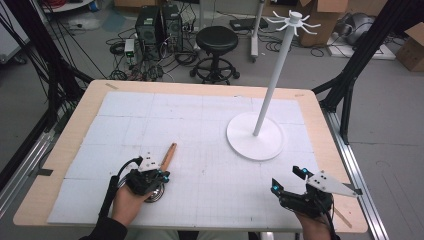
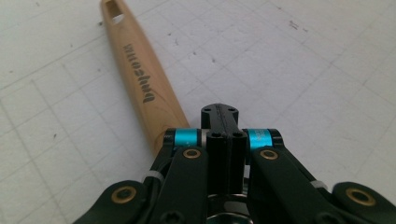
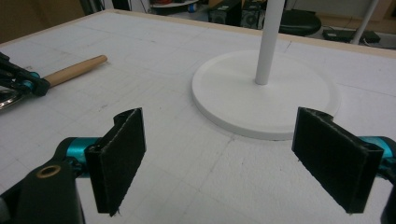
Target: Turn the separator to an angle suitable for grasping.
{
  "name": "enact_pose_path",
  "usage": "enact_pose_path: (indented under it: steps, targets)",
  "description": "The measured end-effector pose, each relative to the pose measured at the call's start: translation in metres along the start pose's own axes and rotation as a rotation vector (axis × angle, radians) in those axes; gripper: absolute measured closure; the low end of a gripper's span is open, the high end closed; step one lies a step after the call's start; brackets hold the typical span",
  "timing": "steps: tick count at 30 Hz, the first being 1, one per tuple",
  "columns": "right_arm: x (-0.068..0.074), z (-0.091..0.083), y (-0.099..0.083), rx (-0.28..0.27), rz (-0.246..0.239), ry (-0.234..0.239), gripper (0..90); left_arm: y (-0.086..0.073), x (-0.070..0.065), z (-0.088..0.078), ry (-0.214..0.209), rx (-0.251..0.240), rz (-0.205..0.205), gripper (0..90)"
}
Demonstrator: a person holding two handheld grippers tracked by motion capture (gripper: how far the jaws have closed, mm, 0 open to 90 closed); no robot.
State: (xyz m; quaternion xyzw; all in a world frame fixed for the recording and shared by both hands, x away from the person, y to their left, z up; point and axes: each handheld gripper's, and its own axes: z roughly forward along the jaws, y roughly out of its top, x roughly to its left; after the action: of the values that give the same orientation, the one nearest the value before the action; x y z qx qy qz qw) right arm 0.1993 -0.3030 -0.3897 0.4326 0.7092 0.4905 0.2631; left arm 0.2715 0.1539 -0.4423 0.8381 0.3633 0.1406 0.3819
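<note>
A utensil with a tapered wooden handle [image 1: 167, 156] [image 2: 140, 79] [image 3: 74, 70] lies on the white gridded mat [image 1: 210, 165]. Its shiny metal end [image 1: 156, 196] sits under my left gripper. My left gripper [image 1: 162, 175] [image 2: 219, 114] is low at the near end of the handle, with its jaws pressed together just right of the wood. Whether they pinch the thin metal neck I cannot tell. My right gripper [image 1: 286, 179] [image 3: 233, 158] hovers at the front right of the mat, jaws wide apart with nothing between them, facing the stand.
A white stand with a round base [image 1: 256, 136] [image 3: 224, 93] and a tall pole [image 1: 275, 75] topped by hooks rises right of centre. The wooden table edge [image 1: 320, 105] frames the mat. A stool [image 1: 216, 40] and boxes are on the floor behind.
</note>
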Motion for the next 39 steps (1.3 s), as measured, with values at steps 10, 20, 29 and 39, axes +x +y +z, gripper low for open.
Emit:
enact_pose_path:
  steps: [10, 20, 29, 39]
  targets:
    - [0.001, 0.001, 0.0, 0.004, 0.0, 0.002, 16.3, -0.009, 0.011, -0.01, -0.005, 0.003, -0.033, 89.6]
    - [0.0, 0.0, 0.0, 0.004, 0.0, 0.004, 16.3, -0.01, 0.018, -0.02, -0.033, -0.05, -0.062, 86.6]
    - [0.0, 0.001, -0.001, 0.005, -0.002, 0.006, 16.3, -0.006, 0.036, -0.049, -0.058, -0.241, -0.118, 45.0]
    - [-0.003, -0.002, 0.0, -0.005, 0.01, -0.007, 16.2, -0.008, 0.05, -0.074, -0.077, -0.451, -0.108, 18.5]
